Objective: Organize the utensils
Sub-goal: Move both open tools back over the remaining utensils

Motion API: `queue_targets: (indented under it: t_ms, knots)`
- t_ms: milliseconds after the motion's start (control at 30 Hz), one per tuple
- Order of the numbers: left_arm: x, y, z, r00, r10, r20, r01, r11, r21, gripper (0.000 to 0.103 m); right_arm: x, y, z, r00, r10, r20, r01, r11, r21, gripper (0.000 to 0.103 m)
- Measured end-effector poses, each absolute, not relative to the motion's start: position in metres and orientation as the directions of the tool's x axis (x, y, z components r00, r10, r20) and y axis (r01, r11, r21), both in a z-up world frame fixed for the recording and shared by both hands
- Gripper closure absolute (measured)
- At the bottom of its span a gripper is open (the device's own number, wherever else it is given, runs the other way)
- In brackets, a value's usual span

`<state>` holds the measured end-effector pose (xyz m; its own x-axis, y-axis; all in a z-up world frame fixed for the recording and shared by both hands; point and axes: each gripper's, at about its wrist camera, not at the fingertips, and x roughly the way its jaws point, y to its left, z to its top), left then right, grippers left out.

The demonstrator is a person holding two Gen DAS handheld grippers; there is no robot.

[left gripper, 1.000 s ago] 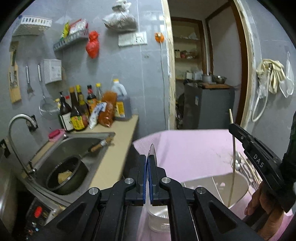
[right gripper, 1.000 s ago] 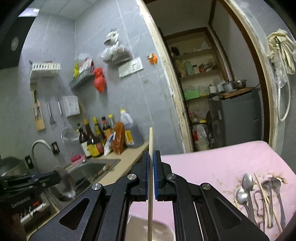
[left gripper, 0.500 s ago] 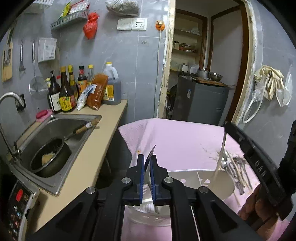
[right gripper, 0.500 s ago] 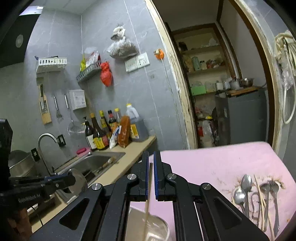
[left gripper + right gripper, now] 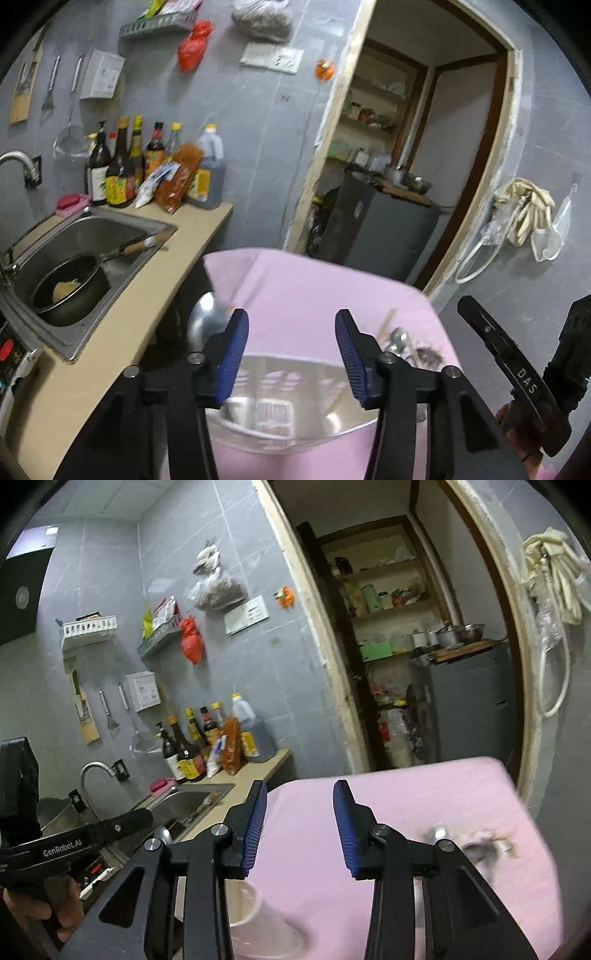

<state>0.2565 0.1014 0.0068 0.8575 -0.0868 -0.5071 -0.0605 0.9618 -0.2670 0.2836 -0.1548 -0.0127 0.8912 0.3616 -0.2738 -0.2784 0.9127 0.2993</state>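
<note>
Both our left gripper (image 5: 291,354) and right gripper (image 5: 300,827) have just opened, fingers half-spread and empty, so the round steel spoon (image 5: 205,320) may miss the white slotted plastic basket (image 5: 284,402).

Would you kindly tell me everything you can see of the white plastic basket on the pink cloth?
The white plastic basket is a rounded, translucent-looking tub with slotted openings in its far wall. It stands upright on the pink cloth, at its near edge, directly below the open left gripper, whose jaws have just been opening with nothing between them. A pale stick leans inside its right part; the rest of its contents are blurred. Loose metal cutlery lies beyond its right rim.
</note>
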Motion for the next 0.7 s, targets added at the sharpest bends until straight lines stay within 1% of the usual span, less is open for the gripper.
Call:
queue_targets:
  t_ms: [33, 67, 100, 167, 233, 267, 333, 367, 433, 500, 567, 700]
  knots:
    - [0.258, 0.095, 0.010, 0.863, -0.092, -0.497, -0.051, 0.962, -0.267, 0.051, 0.281, -0.164, -0.009, 0.897, 0.348, -0.271, -0.268, 0.918, 0.292, 0.062]
    - [0.259, 0.084, 0.013, 0.872, -0.101, -0.479, -0.036, 0.963, -0.268, 0.049, 0.279, -0.171, -0.005, 0.903, 0.336, -0.267, -0.259, 0.923, 0.286, 0.058]
    - [0.260, 0.076, 0.016, 0.880, -0.107, -0.462, -0.023, 0.963, -0.267, 0.046, 0.276, -0.180, -0.002, 0.911, 0.320, -0.260, -0.247, 0.929, 0.277, 0.053]
    - [0.263, 0.058, 0.021, 0.893, -0.120, -0.434, 0.003, 0.966, -0.259, 0.039, 0.270, -0.198, 0.005, 0.925, 0.285, -0.250, -0.222, 0.942, 0.252, 0.046]
    - [0.267, 0.040, 0.024, 0.902, -0.135, -0.410, 0.031, 0.968, -0.251, 0.030, 0.265, -0.213, 0.012, 0.937, 0.254, -0.242, -0.197, 0.952, 0.236, 0.035]
    - [0.268, 0.030, 0.025, 0.908, -0.137, -0.397, 0.040, 0.969, -0.243, 0.028, 0.262, -0.222, 0.013, 0.944, 0.233, -0.234, -0.181, 0.958, 0.225, 0.032]
    - [0.270, 0.012, 0.027, 0.919, -0.143, -0.369, 0.059, 0.971, -0.230, 0.016, 0.259, -0.235, 0.018, 0.954, 0.199, -0.225, -0.153, 0.967, 0.206, 0.023]
    - [0.270, 0.003, 0.027, 0.925, -0.142, -0.352, 0.064, 0.973, -0.223, 0.013, 0.257, -0.243, 0.018, 0.959, 0.179, -0.219, -0.137, 0.971, 0.193, 0.020]
    - [0.271, -0.012, 0.028, 0.937, -0.134, -0.324, 0.066, 0.975, -0.213, 0.005, 0.255, -0.256, 0.020, 0.966, 0.150, -0.212, -0.113, 0.978, 0.176, 0.010]
    - [0.274, -0.029, 0.025, 0.944, -0.130, -0.302, 0.070, 0.977, -0.203, 0.002, 0.254, -0.267, 0.020, 0.969, 0.135, -0.208, -0.100, 0.981, 0.167, 0.009]
    - [0.278, -0.041, 0.022, 0.946, -0.133, -0.296, 0.076, 0.978, -0.196, 0.002, 0.257, -0.281, 0.016, 0.967, 0.124, -0.221, -0.088, 0.982, 0.167, 0.009]
    - [0.291, -0.066, 0.008, 0.937, -0.135, -0.321, 0.081, 0.981, -0.175, 0.002, 0.266, -0.304, 0.005, 0.961, 0.119, -0.248, -0.078, 0.983, 0.169, 0.009]
